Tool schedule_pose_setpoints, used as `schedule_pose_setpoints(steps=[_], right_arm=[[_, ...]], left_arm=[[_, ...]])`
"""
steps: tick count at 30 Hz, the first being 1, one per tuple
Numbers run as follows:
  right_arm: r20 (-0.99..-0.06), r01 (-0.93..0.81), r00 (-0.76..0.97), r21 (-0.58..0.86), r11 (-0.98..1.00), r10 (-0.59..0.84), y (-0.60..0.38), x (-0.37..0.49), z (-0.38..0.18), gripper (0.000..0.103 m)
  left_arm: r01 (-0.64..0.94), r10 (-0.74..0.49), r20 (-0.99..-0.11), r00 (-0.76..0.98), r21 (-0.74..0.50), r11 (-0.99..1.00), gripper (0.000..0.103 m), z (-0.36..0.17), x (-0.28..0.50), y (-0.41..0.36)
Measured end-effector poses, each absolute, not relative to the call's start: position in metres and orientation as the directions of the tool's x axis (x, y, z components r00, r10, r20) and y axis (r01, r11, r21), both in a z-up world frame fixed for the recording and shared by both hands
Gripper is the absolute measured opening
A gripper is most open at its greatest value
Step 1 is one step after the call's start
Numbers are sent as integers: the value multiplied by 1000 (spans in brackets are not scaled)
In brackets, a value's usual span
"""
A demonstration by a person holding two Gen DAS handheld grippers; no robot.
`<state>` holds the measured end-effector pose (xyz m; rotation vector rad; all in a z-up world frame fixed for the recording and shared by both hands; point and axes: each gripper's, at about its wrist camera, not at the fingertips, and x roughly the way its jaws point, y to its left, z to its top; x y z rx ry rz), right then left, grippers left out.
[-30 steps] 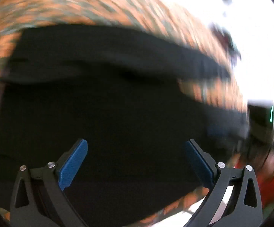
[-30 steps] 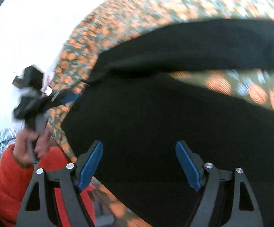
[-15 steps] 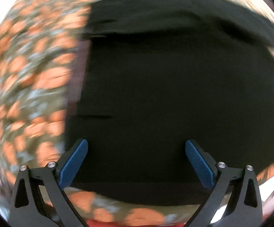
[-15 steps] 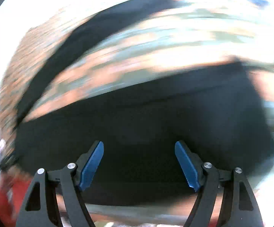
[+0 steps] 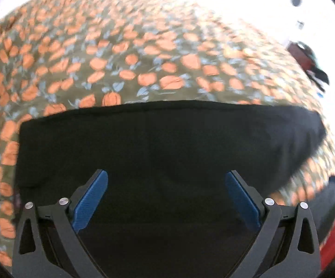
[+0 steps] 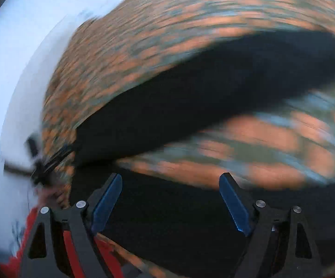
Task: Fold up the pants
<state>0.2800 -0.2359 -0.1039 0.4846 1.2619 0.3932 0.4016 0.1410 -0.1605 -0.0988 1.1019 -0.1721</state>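
Black pants (image 5: 167,143) lie flat on a cloth with an orange pumpkin print (image 5: 125,64). In the left wrist view they fill the lower half, with a straight far edge. My left gripper (image 5: 166,185) is open and empty just above the pants. In the right wrist view, which is blurred, the pants (image 6: 202,97) show as a dark band across the cloth, with more black fabric near the fingers. My right gripper (image 6: 170,187) is open and empty over the near black fabric.
The pumpkin-print cloth (image 6: 190,23) covers the whole surface. The person's red sleeve (image 6: 28,236) and hand with the other gripper (image 6: 40,164) show at the left of the right wrist view. A dark red object (image 5: 306,62) sits at the far right edge.
Both grippers have swung about over the pants and stayed open. The left view now faces a straight edge of the pants; the right view is swinging fast.
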Motion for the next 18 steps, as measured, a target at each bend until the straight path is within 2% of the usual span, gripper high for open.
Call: schedule_pose_setpoints(steps=[2,5,6,8,9,11,13,16,18], right_arm=[[-776,-97,239,579,810,583,-170,307,-110,85],[-719,-170,228,635,754,657,-107,338,-127,85],[-721,-200,218,627,753,658,-96,351,-136,85],[-783,-280,181,539,794,595,-75,368,-156,85],[-810,-299,178,497,815,559,-78,373,-165,85],[-843,-308,175,444,842,509,-108,387,-184,85],[-867,-278,202,395,876,455,-156,400,-195,85],[-878,-173,288,345,922,383,-271,410,-197,85],[-900,-52,358,245,968,247,-364,406,-192,85]], left_arm=[[30,-167,-884,436,-171,985,101,-175,412,150],[-49,-69,-905,419,-99,994,101,-190,411,178],[-68,-15,-921,390,-45,997,101,-200,413,188],[-91,76,-938,338,48,995,102,-218,414,210],[-91,64,-937,344,35,995,103,-220,410,223],[-68,10,-934,357,-15,998,100,-218,405,237],[-30,4,-937,348,-7,1000,95,-215,402,238],[-8,24,-941,338,23,1000,95,-214,402,234],[-31,34,-938,344,25,999,94,-211,403,232]])
